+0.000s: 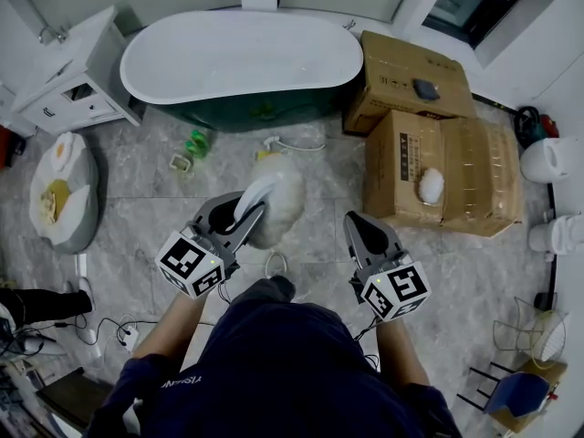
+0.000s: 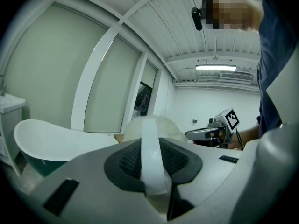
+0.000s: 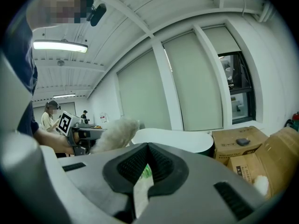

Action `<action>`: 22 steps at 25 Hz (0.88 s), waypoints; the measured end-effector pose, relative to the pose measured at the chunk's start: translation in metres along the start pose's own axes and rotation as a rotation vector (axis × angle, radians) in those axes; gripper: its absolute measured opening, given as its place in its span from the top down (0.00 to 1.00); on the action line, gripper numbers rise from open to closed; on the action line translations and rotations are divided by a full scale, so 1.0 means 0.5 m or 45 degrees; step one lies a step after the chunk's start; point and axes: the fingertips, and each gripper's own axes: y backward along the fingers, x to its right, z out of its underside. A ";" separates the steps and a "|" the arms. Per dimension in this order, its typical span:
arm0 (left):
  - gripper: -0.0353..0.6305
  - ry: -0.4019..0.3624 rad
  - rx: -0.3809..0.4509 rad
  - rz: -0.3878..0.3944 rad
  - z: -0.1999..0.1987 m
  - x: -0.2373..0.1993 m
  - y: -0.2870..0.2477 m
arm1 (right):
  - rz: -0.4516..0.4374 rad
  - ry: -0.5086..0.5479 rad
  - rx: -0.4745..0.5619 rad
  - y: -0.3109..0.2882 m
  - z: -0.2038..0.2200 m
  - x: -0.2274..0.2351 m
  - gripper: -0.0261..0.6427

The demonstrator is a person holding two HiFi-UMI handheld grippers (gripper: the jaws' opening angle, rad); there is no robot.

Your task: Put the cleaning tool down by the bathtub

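head view: one bathtub [image 1: 242, 57], two boxes [image 1: 415, 85]; left gripper [image 1: 235, 215] clamps one duster [image 1: 285, 199]; right gripper [image 1: 362, 224] closed, empty.

Grey marbled floor tiles [image 1: 137, 199] spread beneath the left gripper [image 1: 242, 213] and the right gripper [image 1: 359, 221]. Well ahead of the left gripper stood a white bathtub [image 1: 242, 57] with a dark green underside. Farther off to that gripper's left stood a white cabinet [image 1: 73, 85] with drawers. Ahead and to the right of the right gripper, cardboard boxes [image 1: 438, 167] sat on the floor. Beyond the tub rose tall pale window panels [image 3: 196, 78] in white frames. A strip light [image 2: 222, 67] glowed on the ribbed white ceiling [image 2: 154, 22].
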 end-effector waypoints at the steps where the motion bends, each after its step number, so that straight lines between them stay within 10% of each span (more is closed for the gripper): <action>1: 0.79 0.002 -0.002 0.008 -0.003 -0.015 -0.007 | 0.007 -0.002 -0.001 -0.014 -0.005 0.005 0.95; 22: 0.79 -0.011 -0.028 0.063 -0.057 -0.194 -0.152 | 0.118 -0.048 -0.019 -0.177 -0.063 0.154 0.95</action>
